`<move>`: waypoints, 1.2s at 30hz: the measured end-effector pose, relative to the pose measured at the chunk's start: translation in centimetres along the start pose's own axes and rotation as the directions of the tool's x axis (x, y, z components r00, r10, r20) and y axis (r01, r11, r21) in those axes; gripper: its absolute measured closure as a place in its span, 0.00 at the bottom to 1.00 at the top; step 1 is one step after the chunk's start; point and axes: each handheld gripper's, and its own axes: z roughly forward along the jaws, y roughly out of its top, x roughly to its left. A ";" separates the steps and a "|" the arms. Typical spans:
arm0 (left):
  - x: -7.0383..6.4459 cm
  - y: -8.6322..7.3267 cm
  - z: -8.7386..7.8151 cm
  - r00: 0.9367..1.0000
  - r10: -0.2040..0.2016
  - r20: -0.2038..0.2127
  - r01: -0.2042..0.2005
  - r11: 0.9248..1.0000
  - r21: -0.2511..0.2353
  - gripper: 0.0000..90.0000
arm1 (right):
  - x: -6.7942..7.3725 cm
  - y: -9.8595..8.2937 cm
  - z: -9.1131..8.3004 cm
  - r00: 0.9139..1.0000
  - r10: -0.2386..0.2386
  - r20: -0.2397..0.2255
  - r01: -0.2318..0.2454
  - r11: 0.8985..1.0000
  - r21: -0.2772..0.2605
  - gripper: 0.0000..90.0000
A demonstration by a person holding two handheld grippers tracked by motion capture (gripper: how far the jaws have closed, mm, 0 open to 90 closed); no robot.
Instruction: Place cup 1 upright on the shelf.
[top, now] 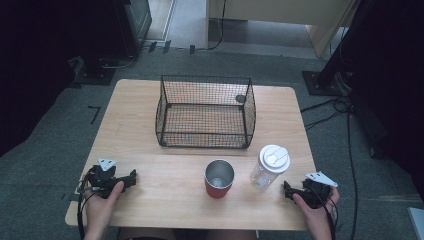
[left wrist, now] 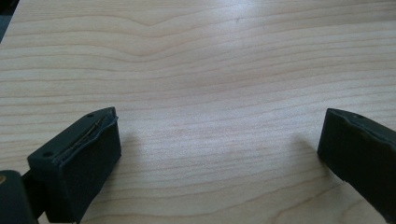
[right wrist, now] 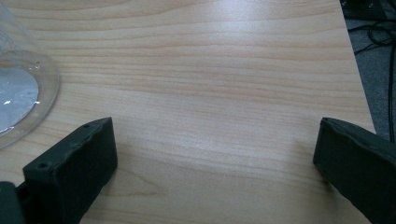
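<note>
A red metal cup [top: 219, 178] stands upright near the table's front middle. To its right stands a clear plastic bottle [top: 269, 167] with a white lid; its base [right wrist: 21, 95] shows at the left edge of the right gripper view. A black wire basket [top: 205, 111] sits behind them. My left gripper [top: 131, 179] rests at the front left, open, with bare wood between its jaws [left wrist: 219, 149]. My right gripper [top: 290, 190] rests at the front right, just right of the bottle and apart from it, open and holding nothing [right wrist: 215, 154].
The wooden table [top: 150, 200] stands on grey carpet. Cables [top: 330, 107] run over the floor at the right. The table's right edge [right wrist: 357, 79] lies close to my right gripper. A pale wooden cabinet [top: 280, 12] stands at the back.
</note>
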 end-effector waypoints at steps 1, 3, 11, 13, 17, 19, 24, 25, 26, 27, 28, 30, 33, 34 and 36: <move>0.1 -0.2 -0.2 1.000 0.002 0.009 -0.002 1.000 0.001 0.00 | 0.0 0.0 0.0 1.000 0.000 -0.001 0.000 1.000 0.000 0.00; 0.2 -0.2 -0.3 1.000 -0.004 0.012 0.004 1.000 0.007 0.00 | 0.0 0.0 0.0 1.000 0.000 -0.001 0.000 1.000 0.000 0.00; -0.2 -0.3 -1.0 1.000 0.013 0.004 -0.013 1.000 -0.009 0.00 | 0.0 0.0 0.0 1.000 0.000 -0.001 0.000 1.000 0.000 0.00; -0.5 -0.2 -1.3 1.000 0.022 0.017 -0.021 1.000 -0.019 0.00 | 0.0 0.0 0.0 1.000 0.000 -0.001 0.000 1.000 0.000 0.00; -1.3 0.1 -2.3 0.999 0.034 0.040 -0.032 0.998 -0.050 0.00 | 0.0 0.0 0.0 1.000 0.000 -0.001 0.000 1.000 0.000 0.00; -1.9 0.4 -2.9 0.998 0.050 0.044 -0.047 0.997 -0.068 0.00 | 0.0 0.0 0.0 1.000 0.000 -0.001 0.000 1.000 0.000 0.00; -3.6 0.9 -3.9 0.993 0.095 0.070 -0.087 0.990 -0.108 0.00 | 0.0 0.0 0.0 1.000 0.000 -0.001 0.000 1.000 0.000 0.00; -3.6 0.9 -3.9 0.993 0.095 0.070 -0.087 0.990 -0.108 0.00 | 0.0 0.0 0.0 1.000 0.000 -0.001 0.000 1.000 0.000 0.00; -4.0 1.0 -4.0 0.992 0.102 0.077 -0.093 0.989 -0.113 0.00 | 0.0 0.0 0.0 1.000 0.000 -0.001 0.000 1.000 0.000 0.00; -4.6 1.1 -4.2 0.990 0.110 0.088 -0.099 0.987 -0.124 0.00 | 0.0 0.0 0.0 1.000 0.000 -0.001 0.000 1.000 0.000 0.00; -5.0 1.2 -4.2 0.989 0.115 0.095 -0.102 0.986 -0.128 0.00 | 0.0 0.0 0.0 1.000 0.000 -0.001 0.000 1.000 0.000 0.00; -5.3 1.2 -4.3 0.988 0.121 0.100 -0.108 0.985 -0.131 0.00 | 0.0 0.0 0.0 1.000 0.000 -0.001 0.000 1.000 0.000 0.00; -6.3 1.4 -4.5 0.983 0.142 0.117 -0.126 0.983 -0.132 0.00 | 0.0 0.0 0.0 1.000 0.000 -0.001 0.000 1.000 0.000 0.00; -7.0 1.5 -4.7 0.979 0.157 0.129 -0.139 0.980 -0.141 0.00 | 0.0 0.0 0.0 1.000 0.000 -0.001 0.000 1.000 0.000 0.00; -7.6 1.6 -4.8 0.975 0.168 0.144 -0.147 0.978 -0.147 0.00 | 0.0 0.0 0.0 1.000 0.000 -0.001 0.000 1.000 0.000 0.00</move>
